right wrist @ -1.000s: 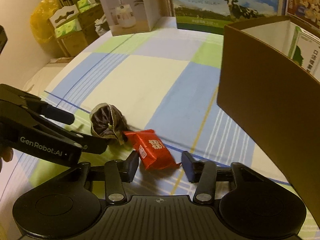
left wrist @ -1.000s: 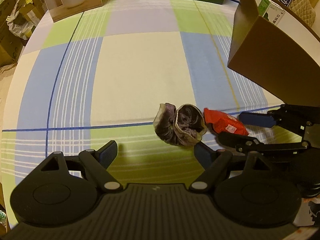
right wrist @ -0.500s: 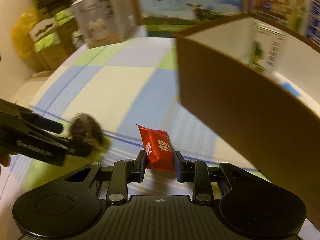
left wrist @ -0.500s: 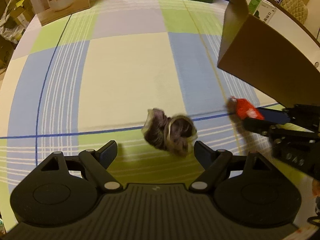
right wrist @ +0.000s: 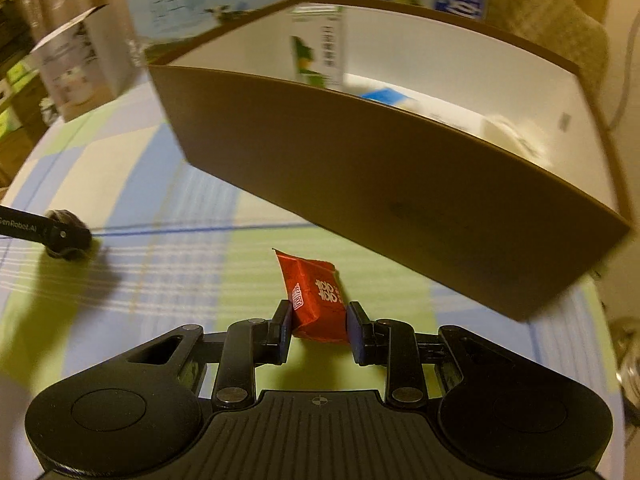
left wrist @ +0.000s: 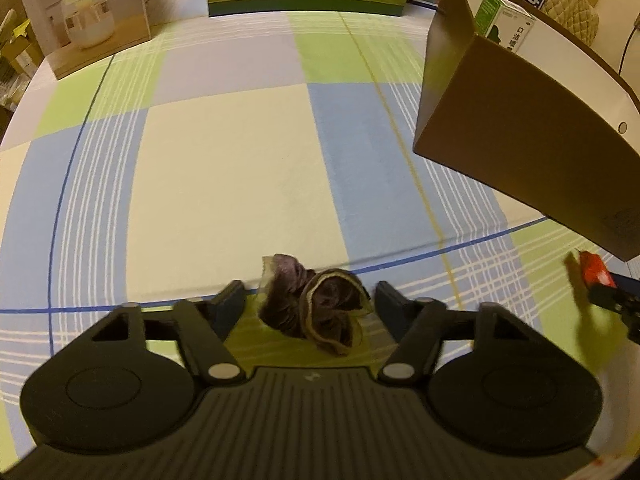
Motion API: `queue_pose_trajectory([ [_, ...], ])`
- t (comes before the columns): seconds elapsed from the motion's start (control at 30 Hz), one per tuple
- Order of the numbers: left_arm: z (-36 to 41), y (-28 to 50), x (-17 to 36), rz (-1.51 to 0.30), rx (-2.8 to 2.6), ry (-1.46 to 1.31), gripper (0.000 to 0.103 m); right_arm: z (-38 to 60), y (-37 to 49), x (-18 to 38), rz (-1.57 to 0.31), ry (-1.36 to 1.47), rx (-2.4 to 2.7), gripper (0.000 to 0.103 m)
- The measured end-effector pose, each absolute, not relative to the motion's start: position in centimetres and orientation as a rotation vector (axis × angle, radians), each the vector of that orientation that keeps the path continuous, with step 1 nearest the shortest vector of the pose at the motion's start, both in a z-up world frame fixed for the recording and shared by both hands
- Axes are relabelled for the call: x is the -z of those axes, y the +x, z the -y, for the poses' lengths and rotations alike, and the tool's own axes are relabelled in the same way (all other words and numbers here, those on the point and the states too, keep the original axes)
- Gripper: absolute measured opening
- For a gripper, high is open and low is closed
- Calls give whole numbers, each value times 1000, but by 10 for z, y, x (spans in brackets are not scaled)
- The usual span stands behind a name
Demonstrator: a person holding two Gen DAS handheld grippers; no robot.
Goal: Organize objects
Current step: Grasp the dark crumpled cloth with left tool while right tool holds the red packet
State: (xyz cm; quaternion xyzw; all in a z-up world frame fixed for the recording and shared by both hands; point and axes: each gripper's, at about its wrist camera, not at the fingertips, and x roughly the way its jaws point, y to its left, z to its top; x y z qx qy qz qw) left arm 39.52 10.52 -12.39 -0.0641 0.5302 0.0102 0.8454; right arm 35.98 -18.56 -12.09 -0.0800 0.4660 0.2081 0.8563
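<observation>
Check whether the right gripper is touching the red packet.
Touching. In the right wrist view the right gripper has both pads pressed against the sides of the red packet, which stands pinched between them, clear of the checked cloth.

A crumpled dark purple cloth scrunchie [left wrist: 316, 312] with a pale edge lies on the checked tabletop [left wrist: 224, 184]. A small red snack packet [right wrist: 316, 300] with white print stands upright off the surface, near the open brown box [right wrist: 400, 176], which already contains a green-and-white carton [right wrist: 316, 52].
</observation>
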Motion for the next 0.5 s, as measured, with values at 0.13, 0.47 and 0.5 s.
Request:
queue_pose_trajectory([
  [0.13, -96, 394, 127, -1128, 2, -120, 36, 204, 352, 116, -980, -161, -393, 26],
  [0.47, -65, 366, 112, -1135, 116, -168, 18, 233, 323, 110, -986, -153, -331, 26],
  [0.5, -58, 362, 110, -1141, 142, -181, 18, 235, 319, 109, -989, -150, -329, 26],
])
